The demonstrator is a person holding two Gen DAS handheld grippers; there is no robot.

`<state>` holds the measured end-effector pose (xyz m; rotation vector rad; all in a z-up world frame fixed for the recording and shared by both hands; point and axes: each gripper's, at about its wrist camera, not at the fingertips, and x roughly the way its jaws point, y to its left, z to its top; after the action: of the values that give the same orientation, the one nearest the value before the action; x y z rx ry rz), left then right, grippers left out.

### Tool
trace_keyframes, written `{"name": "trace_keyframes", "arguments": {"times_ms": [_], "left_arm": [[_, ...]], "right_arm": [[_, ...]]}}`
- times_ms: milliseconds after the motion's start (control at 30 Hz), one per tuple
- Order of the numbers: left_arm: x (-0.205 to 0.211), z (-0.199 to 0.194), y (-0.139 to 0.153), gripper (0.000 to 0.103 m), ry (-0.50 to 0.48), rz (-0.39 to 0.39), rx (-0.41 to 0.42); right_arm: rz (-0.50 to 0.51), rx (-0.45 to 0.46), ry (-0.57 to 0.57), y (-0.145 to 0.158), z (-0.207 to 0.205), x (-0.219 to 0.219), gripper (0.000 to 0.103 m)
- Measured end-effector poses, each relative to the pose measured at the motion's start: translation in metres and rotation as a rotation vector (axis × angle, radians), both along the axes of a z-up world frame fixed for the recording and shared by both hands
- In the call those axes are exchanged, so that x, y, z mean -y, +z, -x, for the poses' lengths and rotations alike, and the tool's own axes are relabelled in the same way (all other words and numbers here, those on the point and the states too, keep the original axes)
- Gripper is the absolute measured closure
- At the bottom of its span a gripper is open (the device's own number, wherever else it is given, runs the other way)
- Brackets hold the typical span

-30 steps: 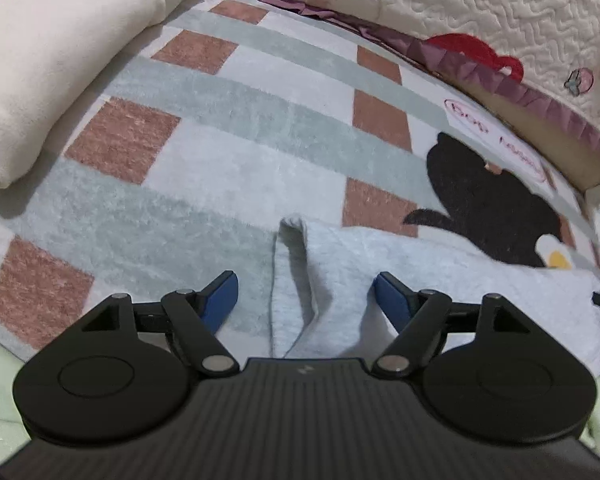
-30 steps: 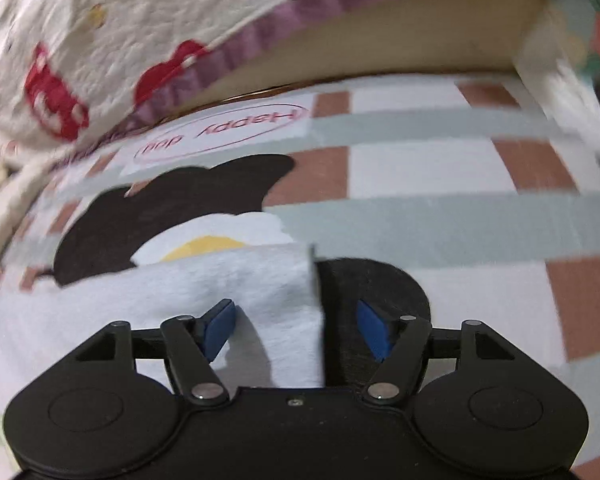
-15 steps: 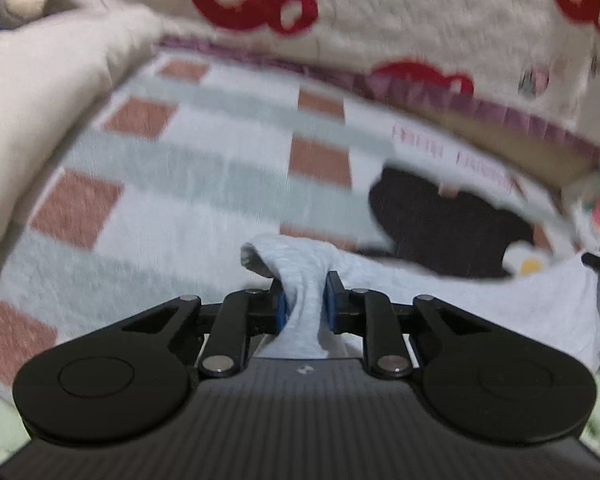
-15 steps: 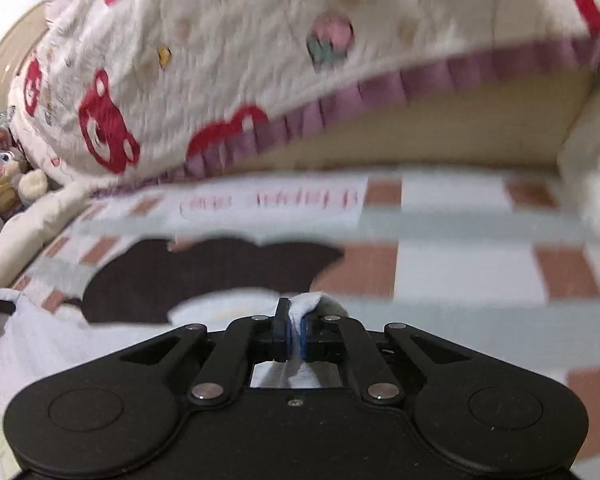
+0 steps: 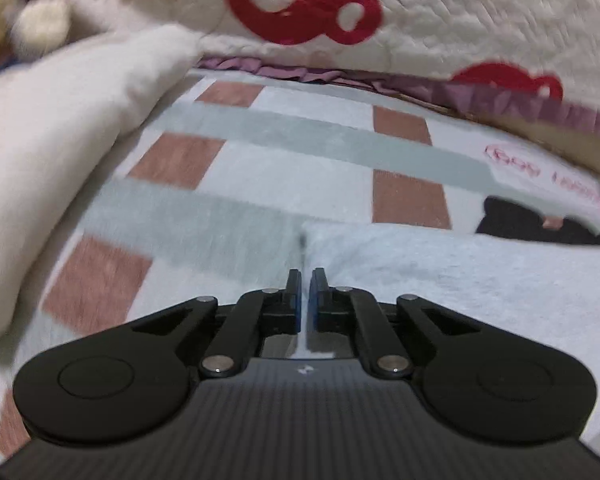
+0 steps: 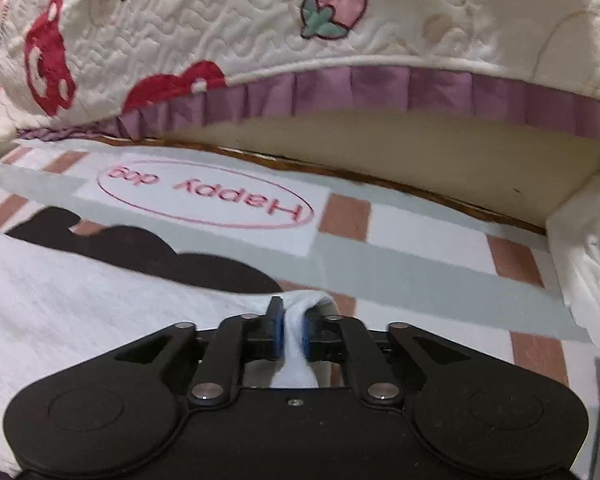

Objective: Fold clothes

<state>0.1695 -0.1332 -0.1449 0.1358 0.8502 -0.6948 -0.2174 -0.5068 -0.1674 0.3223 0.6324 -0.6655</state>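
Note:
A pale grey garment (image 5: 460, 276) lies spread on a checked blanket (image 5: 260, 176). My left gripper (image 5: 305, 280) is shut on the garment's left corner, with a thin fold of cloth between the blue pads. In the right wrist view the same garment (image 6: 80, 300) stretches off to the left. My right gripper (image 6: 291, 312) is shut on its right corner, and the cloth bunches between the pads. The garment is pulled taut between the two grippers, just above the blanket.
The checked blanket (image 6: 400, 264) has a black dog print (image 6: 148, 252) and a "Happy dog" oval. A quilted bedspread with red bears (image 5: 380, 20) hangs behind. A cream pillow (image 5: 52, 140) lies at the left. White bedding (image 6: 580, 264) rises at the right.
Both grippers were open around the garment's corners, then shut on them. They have since moved forward over the blanket with the cloth, which is now stretched flat.

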Motion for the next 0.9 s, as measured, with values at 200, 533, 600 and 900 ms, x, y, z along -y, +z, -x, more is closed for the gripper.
{"name": "trace_keyframes", "arguments": {"times_ms": [200,533,600,900], "left_arm": [[-0.038,0.004,0.016,0.068,0.038,0.115,-0.197],[-0.036,0.041,0.005,0.052,-0.065,0.016,-0.228],[-0.029,0.044,0.002,0.053,-0.078,-0.012,-0.179],[-0.031,0.075,0.029,0.097,-0.132,-0.079,0.032]], "right_arm": [[-0.108,0.018,-0.148,-0.007,0.026,-0.002,0.051],[-0.502,0.304,-0.271,-0.04,0.096,-0.032,0.047],[-0.517,0.317,-0.278,-0.048,0.094,-0.034,0.046],[-0.256,0.33,-0.137,0.008,0.085,-0.061,0.095]]}}
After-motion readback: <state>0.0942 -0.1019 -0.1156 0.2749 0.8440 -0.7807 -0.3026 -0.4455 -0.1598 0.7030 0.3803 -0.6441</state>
